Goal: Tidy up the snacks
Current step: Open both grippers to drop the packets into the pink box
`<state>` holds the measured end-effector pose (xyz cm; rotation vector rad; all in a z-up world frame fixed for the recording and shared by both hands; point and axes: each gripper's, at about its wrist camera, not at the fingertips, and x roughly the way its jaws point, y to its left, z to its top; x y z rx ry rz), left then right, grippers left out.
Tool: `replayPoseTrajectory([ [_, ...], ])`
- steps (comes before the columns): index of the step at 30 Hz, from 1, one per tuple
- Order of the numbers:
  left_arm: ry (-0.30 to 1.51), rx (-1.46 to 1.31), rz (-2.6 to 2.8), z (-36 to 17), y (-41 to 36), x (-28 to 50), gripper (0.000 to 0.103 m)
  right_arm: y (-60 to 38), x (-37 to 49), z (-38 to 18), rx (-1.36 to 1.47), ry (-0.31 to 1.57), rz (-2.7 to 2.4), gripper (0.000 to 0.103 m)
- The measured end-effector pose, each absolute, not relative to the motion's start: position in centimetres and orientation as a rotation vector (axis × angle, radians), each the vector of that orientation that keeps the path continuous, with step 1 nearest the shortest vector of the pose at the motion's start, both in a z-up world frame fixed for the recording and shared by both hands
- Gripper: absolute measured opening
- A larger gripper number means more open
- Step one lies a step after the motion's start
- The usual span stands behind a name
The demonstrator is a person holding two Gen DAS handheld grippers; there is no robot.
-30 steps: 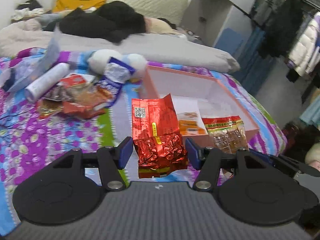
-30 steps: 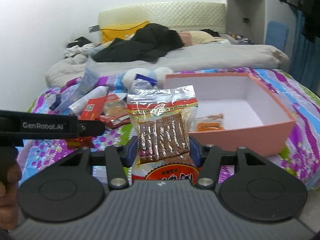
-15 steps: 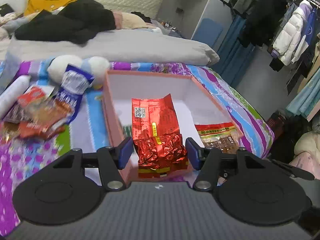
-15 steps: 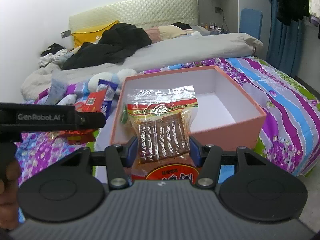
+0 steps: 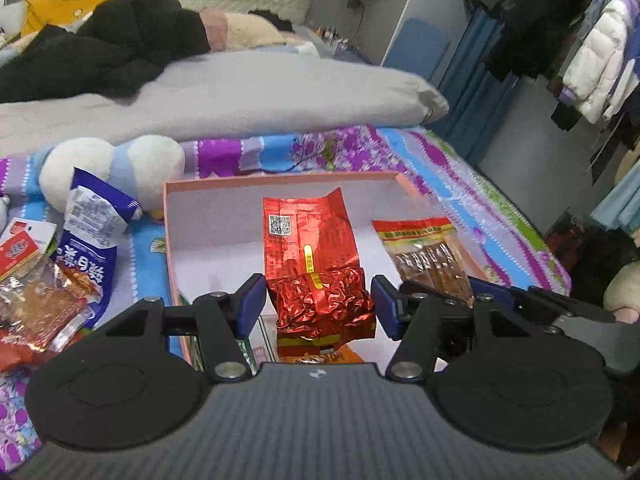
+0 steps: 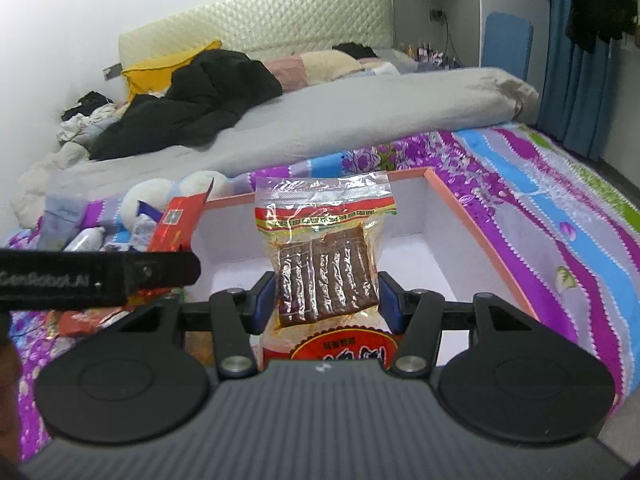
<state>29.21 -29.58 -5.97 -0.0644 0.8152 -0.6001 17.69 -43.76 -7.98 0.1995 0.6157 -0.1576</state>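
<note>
Red foil packet [image 5: 318,276] pinched upright in the left gripper [image 5: 318,304], jaws pressed on its crumpled lower half, held over the near part of the pink box [image 5: 280,178]. Clear packet of brown strips [image 6: 326,258] pinched the same way in the right gripper [image 6: 326,296], also over the box's white inside, toward the near wall. The box sits on the bed [image 5: 460,184] near its right edge. Neither packet released yet.

Judgement: task partly done. At least one orange packet [image 5: 320,358] seems to lie already in the box under the left gripper; what else is down there is hidden by the gripper body. Two packets are about to go in. Left to do: a pile on the bed to the left of the box, with a blue-and-white bag [image 5: 94,240], a small red carton [image 5: 18,250] and clear-wrapped orange snacks [image 5: 44,306]. A white plush toy [image 5: 112,164] lies behind the pile; not a snack.
</note>
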Motion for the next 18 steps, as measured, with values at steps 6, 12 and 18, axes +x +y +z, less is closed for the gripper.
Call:
replayPoseTrajectory([
  [6, 0.870, -0.051, -0.571, -9.0, -30.7, 32.3, 0.064, -44.8, 20.8, -11.5, 0.239, 0.703, -0.143, 0.057],
  [12, 0.892, -0.065, -0.554, -10.4, -30.2, 33.4, 0.065, -44.4, 21.4, -13.4, 0.259, 0.752, -0.141, 0.057],
  [18, 0.893, -0.073, -0.563, -10.5, -29.6, 32.8, 0.072, -44.5, 21.4, -13.8, 0.230, 0.773, -0.133, 0.072],
])
